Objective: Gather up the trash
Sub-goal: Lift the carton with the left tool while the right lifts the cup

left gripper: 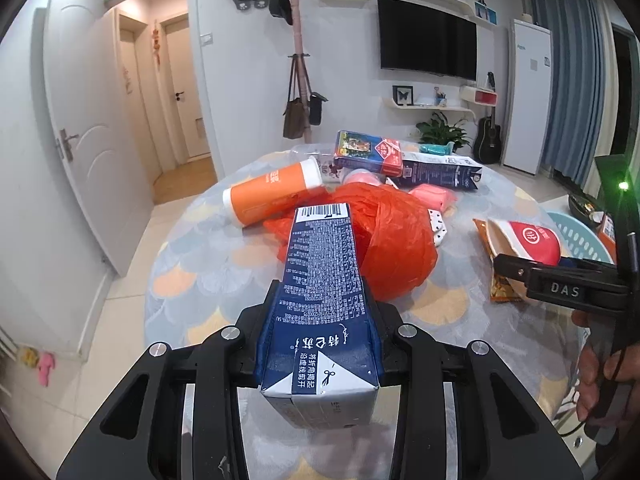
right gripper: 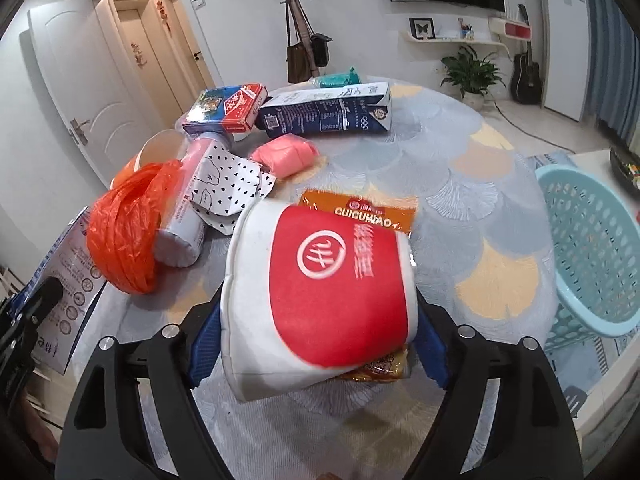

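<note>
While the left gripper (left gripper: pixel 320 344) has its fingers closed partway on a dark blue milk carton (left gripper: pixel 320 292), pressing both of its long sides and holding it above the worktop (left gripper: pixel 208 272), the right gripper (right gripper: pixel 316 344) has its fingers spread wide around a red and white paper cup (right gripper: pixel 320 292). Whether those fingers actually press the cup cannot be told; the blue pads sit at its sides.

The cup looks already crumpled and soft, so a hard squeeze could fold it flat and let it slide out, while a loose one could drop it before it reaches the pale blue basket (right gripper: pixel 592 248) off the worktop's right edge. The orange snack wrapper (right gripper: pixel 360 210) under the cup may get dragged along. The carton is held near one end, so it could pivot.

The cup lies on its side, mouth to the left, with a red band and a white round logo.
</note>
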### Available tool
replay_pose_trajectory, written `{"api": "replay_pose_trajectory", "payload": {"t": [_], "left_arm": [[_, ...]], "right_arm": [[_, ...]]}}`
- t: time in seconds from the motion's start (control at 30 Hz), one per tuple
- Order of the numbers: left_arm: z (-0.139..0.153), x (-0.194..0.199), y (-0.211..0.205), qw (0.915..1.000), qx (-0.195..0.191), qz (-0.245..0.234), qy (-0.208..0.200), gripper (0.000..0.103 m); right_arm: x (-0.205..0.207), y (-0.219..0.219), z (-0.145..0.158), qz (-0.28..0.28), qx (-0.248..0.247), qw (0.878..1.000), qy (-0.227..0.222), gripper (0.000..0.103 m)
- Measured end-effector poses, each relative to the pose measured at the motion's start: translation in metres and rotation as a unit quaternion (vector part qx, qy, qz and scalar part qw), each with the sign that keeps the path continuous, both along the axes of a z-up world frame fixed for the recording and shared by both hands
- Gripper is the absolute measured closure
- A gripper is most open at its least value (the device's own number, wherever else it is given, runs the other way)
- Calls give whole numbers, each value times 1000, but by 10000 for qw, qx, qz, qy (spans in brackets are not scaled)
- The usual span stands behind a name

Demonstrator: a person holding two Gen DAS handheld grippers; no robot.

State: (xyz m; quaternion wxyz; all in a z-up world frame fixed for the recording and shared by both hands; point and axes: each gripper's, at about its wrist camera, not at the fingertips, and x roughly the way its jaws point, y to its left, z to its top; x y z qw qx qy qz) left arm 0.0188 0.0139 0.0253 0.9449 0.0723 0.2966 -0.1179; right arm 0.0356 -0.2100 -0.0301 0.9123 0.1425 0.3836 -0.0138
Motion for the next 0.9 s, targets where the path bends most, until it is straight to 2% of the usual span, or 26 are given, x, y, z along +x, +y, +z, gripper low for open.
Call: {"api": "replay_pose_trajectory", "payload": {"t": [0.17, 0.33, 0.4, 0.9], "left_arm": [[2, -1, 2, 10000, -31, -18, -34, 68], [4, -2, 4, 9999, -64, -9, -95, 68], [6, -3, 5, 9999, -75, -1, -135, 68], [44, -26, 8, 9966, -294, -104, -759, 68]], "right_arm": [[-22, -4, 20, -166, -17, 9975, -687, 29], [-41, -3, 42, -58, 48, 9900, -1412, 29], [-43, -3, 47, -45, 65, 9875, -1574, 29], [-48, -10, 55, -118, 126, 9855, -1686, 29]]}}
